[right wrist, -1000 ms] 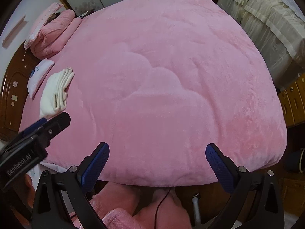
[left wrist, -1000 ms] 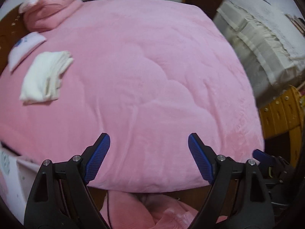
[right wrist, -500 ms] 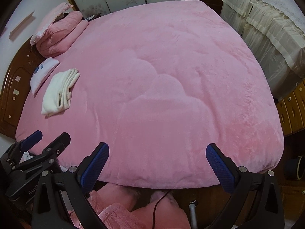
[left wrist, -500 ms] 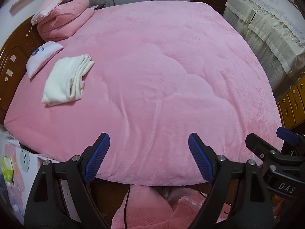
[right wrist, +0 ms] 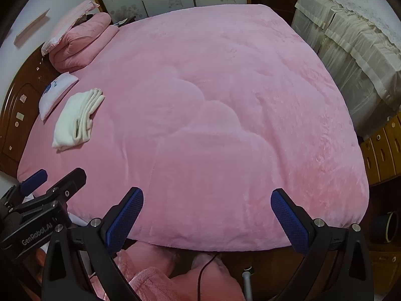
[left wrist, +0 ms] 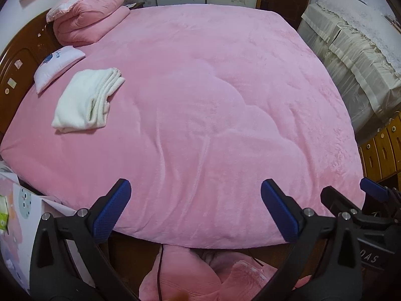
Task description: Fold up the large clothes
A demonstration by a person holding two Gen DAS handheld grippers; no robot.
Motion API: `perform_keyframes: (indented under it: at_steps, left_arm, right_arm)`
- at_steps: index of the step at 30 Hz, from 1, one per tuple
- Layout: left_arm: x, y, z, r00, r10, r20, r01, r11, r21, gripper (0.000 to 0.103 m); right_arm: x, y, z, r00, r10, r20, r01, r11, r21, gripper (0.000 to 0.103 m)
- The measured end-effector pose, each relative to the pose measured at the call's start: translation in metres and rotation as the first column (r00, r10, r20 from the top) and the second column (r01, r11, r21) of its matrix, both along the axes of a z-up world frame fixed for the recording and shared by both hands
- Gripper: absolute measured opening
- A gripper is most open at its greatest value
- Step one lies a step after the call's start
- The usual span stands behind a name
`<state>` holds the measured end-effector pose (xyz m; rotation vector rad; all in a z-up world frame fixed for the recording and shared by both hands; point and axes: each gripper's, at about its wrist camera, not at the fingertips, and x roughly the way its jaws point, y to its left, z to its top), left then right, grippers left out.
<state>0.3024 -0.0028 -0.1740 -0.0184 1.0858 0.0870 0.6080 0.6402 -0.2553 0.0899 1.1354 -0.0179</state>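
Both the left gripper (left wrist: 195, 208) and the right gripper (right wrist: 206, 215) are held with jaws spread wide above the near edge of the pink blanket (left wrist: 213, 105), and a folded white garment (left wrist: 87, 102) is laid at far left.

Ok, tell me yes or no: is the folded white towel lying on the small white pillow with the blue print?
No, the folded white towel lies on the pink plush bedspread, beside the small white pillow, apart from it.

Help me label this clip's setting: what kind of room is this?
Most likely a home bedroom. A large bed covered by a pink quilt fills the view, with a wooden headboard, a small pillow and a folded pink comforter at its head, and wooden drawers alongside.
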Motion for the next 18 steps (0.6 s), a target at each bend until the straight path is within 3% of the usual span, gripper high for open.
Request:
perform_keyframes:
  at_steps: [18]
  left_arm:
    - [0.011,0.006,-0.006,1.000,0.013,-0.012,-0.014,1.000,-0.023,0.103]
  right_arm:
    - [-0.046,-0.050,0.026,0.998,0.064,0.024,-0.063,0.997,-0.042,0.103]
